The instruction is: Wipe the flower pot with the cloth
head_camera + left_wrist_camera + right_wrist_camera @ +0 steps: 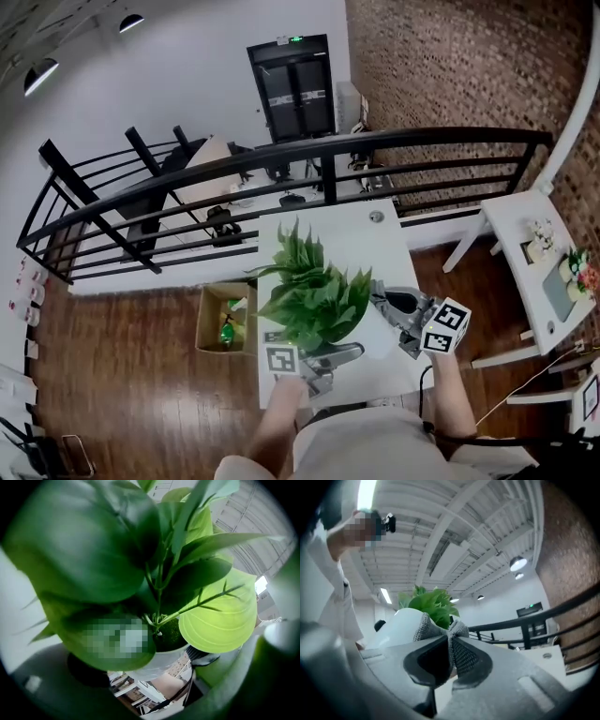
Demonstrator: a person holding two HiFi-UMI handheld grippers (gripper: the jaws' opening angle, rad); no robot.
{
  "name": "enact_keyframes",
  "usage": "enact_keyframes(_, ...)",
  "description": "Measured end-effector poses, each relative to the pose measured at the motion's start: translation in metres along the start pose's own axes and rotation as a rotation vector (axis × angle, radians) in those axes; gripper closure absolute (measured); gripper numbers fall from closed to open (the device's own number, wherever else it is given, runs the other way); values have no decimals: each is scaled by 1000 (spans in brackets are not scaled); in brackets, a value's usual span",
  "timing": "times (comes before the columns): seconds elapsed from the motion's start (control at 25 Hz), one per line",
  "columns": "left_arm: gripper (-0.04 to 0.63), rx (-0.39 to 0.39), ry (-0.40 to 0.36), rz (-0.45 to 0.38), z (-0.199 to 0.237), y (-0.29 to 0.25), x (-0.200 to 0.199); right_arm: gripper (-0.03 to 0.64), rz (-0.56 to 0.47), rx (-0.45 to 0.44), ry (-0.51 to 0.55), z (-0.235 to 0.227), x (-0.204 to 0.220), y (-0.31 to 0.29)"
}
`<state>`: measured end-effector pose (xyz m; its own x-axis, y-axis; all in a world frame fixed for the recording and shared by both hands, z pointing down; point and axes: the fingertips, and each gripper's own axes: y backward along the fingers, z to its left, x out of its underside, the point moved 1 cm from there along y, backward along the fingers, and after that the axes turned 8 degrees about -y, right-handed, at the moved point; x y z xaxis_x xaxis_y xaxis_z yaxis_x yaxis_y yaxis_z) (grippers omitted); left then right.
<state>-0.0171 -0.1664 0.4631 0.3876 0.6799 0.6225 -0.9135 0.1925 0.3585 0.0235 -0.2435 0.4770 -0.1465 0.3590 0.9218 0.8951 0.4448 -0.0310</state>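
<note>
A leafy green plant (314,298) fills the near half of the white table (375,253); its leaves hide the pot in the head view. In the left gripper view the white flower pot (159,660) sits between the jaws with dark soil showing at its rim. My left gripper (337,356) reaches under the foliage and holds the pot. My right gripper (386,302) is just right of the plant, shut on a grey cloth (440,627). The bunched cloth sticks out past the jaws, right by the pot's white side (401,627); whether they touch is unclear.
An open cardboard box (223,319) stands on the wooden floor left of the table. A black railing (328,150) runs behind the table. A white side table (539,272) with small items is at the right. A small round fitting (376,217) lies at the table's far end.
</note>
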Motion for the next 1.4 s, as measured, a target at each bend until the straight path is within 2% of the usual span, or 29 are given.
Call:
enact_keyframes(0.12, 75, 15, 33, -15, 4, 8, 1, 603, 13, -95, -158, -3, 22, -8)
enact_keyframes(0.24, 75, 56, 66, -49, 3, 12, -2, 603, -25, -159, -292, -2, 35, -15)
enact_keyframes(0.36, 75, 83, 71, -51, 3, 8, -1, 603, -36, -212, -389, -3, 48, -17)
enact_keyframes(0.48, 75, 88, 66, -42, 5, 5, 0, 603, -58, -225, -423, -5, 55, -18)
enact_keyframes(0.6, 74, 49, 47, -29, 11, 5, 2, 603, -26, -144, -352, -12, 62, -13)
enact_keyframes(0.72, 74, -89, -6, -4, 36, 20, 6, 603, -11, 49, -312, -40, 73, 2)
enact_keyframes(0.8, 75, -209, -43, 34, 67, 39, 11, 603, -33, 174, -334, -62, 80, 21)
enact_keyframes(0.88, 75, -324, -61, 74, 99, 64, 19, 603, -59, 250, -368, -72, 85, 41)
enact_keyframes(1.04, 77, -529, -94, 124, 155, 114, 30, 603, -82, 323, -395, -70, 100, 61)
enact_keyframes(1.2, 77, -736, -210, 191, 209, 143, 39, 603, -78, 370, -408, -65, 112, 79)
enact_keyframes(1.4, 77, -888, -302, 315, 265, 164, 52, 603, -73, 381, -403, -60, 122, 79)
